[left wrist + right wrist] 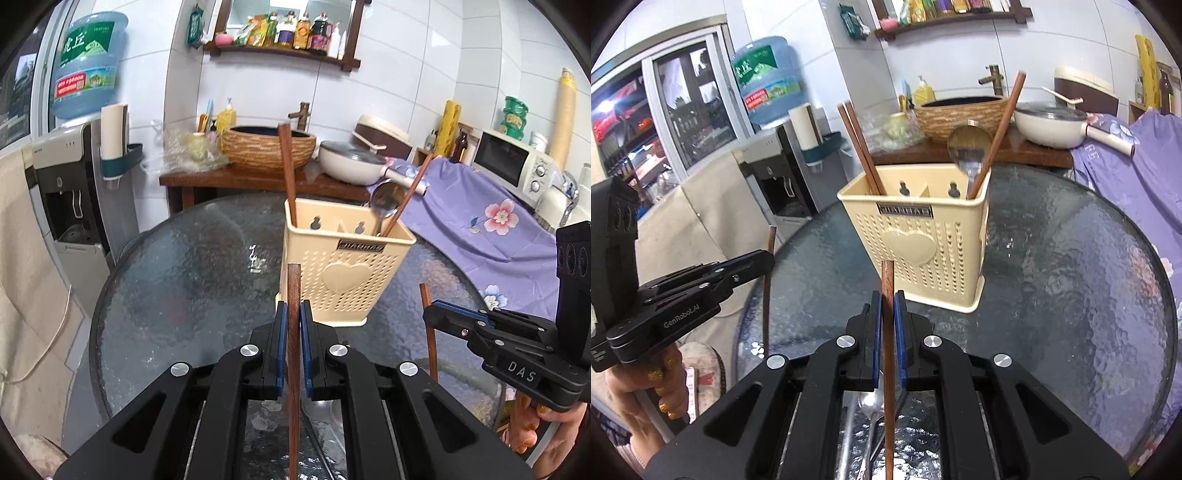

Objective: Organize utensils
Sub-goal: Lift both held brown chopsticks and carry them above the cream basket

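A cream perforated utensil holder stands on the round glass table. It holds brown chopsticks in its left compartment, and a metal spoon and one chopstick in its right. My left gripper is shut on an upright brown chopstick just in front of the holder. My right gripper is shut on another upright chopstick, also near the holder. Each gripper shows in the other view, the right and the left. Metal utensils lie on the table below the right gripper.
A wooden stand with a woven basin and a white pan is behind the table. A purple flowered cloth covers the counter at right, with a microwave. A water dispenser stands at left.
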Demonstrator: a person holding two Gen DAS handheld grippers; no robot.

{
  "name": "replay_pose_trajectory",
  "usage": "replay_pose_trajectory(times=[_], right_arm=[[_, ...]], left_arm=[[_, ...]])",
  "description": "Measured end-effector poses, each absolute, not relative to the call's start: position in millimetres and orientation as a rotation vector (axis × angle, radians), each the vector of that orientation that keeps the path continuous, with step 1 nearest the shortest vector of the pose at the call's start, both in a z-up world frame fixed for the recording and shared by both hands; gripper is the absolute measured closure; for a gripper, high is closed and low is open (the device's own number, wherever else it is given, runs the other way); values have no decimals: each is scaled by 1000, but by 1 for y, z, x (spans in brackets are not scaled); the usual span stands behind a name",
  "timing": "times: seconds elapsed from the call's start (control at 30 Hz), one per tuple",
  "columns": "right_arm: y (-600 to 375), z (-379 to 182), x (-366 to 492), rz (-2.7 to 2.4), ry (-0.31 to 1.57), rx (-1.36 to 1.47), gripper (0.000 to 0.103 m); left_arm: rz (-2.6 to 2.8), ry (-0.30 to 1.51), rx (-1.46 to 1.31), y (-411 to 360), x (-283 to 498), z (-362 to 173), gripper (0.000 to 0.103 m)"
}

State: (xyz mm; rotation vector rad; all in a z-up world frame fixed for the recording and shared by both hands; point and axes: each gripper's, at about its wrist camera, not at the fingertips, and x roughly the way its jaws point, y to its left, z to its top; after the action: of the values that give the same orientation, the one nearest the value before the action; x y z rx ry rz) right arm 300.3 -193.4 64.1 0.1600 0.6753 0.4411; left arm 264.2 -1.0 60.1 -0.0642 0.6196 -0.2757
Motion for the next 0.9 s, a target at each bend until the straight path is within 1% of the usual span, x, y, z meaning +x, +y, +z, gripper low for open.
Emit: replay_pose_trajectory(times=[0.43, 0.9], right_arm=[[-206, 101, 273, 465, 589, 128, 95], [-205, 136, 262, 488, 522, 67, 96]], left_arm=[[-315, 548, -32, -4, 245, 89, 96], [-362, 469, 18, -9, 237, 126, 96]])
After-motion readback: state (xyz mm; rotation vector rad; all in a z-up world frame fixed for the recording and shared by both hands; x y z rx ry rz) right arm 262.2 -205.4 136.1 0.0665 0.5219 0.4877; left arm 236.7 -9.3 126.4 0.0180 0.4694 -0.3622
